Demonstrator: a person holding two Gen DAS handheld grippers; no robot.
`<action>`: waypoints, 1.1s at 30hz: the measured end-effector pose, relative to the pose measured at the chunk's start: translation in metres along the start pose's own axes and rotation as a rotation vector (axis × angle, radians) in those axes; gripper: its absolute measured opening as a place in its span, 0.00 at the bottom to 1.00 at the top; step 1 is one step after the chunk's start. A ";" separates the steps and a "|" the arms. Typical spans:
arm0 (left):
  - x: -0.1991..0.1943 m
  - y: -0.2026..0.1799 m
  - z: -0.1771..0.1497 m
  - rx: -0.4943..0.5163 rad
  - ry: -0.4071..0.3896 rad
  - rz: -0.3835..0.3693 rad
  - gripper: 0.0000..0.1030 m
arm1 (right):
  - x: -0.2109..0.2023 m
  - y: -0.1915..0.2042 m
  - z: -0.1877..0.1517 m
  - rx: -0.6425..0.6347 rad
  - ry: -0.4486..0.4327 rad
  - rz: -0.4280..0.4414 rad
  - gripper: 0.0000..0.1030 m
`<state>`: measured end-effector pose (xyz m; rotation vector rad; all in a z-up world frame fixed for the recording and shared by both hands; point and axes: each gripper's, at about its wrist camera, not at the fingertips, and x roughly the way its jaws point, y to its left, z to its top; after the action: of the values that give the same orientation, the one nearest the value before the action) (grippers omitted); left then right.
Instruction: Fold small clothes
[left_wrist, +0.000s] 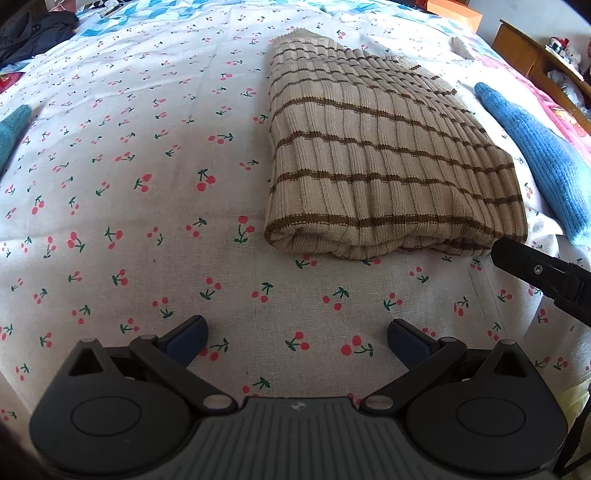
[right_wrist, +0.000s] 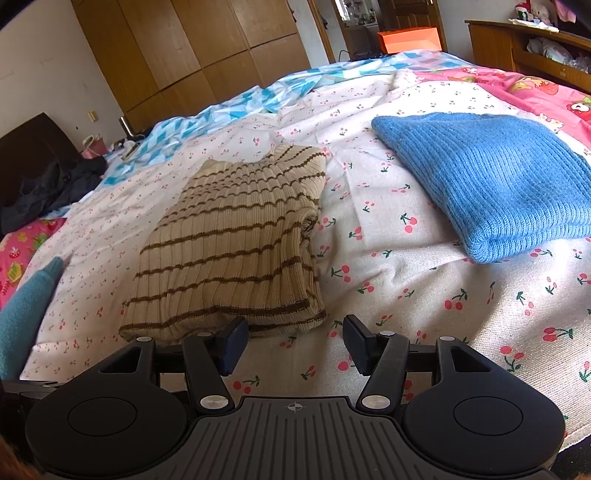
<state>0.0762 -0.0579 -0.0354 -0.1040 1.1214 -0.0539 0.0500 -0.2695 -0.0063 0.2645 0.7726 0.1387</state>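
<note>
A beige ribbed sweater with brown stripes (left_wrist: 380, 158) lies folded into a rectangle on the cherry-print sheet (left_wrist: 129, 184). It also shows in the right wrist view (right_wrist: 229, 251). My left gripper (left_wrist: 297, 341) is open and empty, hovering over the sheet a little in front of the sweater's near edge. My right gripper (right_wrist: 291, 341) is open and empty, close to the sweater's near right corner. One black finger of the right gripper (left_wrist: 532, 267) shows at the right of the left wrist view, next to that corner.
A folded blue knit sweater (right_wrist: 491, 184) lies to the right of the striped one. A teal garment (right_wrist: 26, 306) lies at the left. A dark jacket (right_wrist: 51, 192) sits far left. Wooden wardrobe (right_wrist: 192, 48) and shelf (right_wrist: 532, 48) stand beyond the bed.
</note>
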 end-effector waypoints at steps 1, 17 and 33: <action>-0.002 -0.001 -0.001 0.001 -0.006 0.006 1.00 | 0.000 0.000 0.000 0.001 -0.002 -0.001 0.55; -0.043 -0.011 0.004 0.059 -0.164 0.177 1.00 | -0.021 0.019 -0.006 -0.076 -0.001 -0.021 0.61; -0.043 -0.011 0.004 0.048 -0.157 0.166 1.00 | -0.019 0.024 -0.006 -0.080 0.019 -0.046 0.63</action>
<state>0.0613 -0.0644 0.0057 0.0277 0.9675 0.0748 0.0320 -0.2491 0.0090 0.1701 0.7900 0.1288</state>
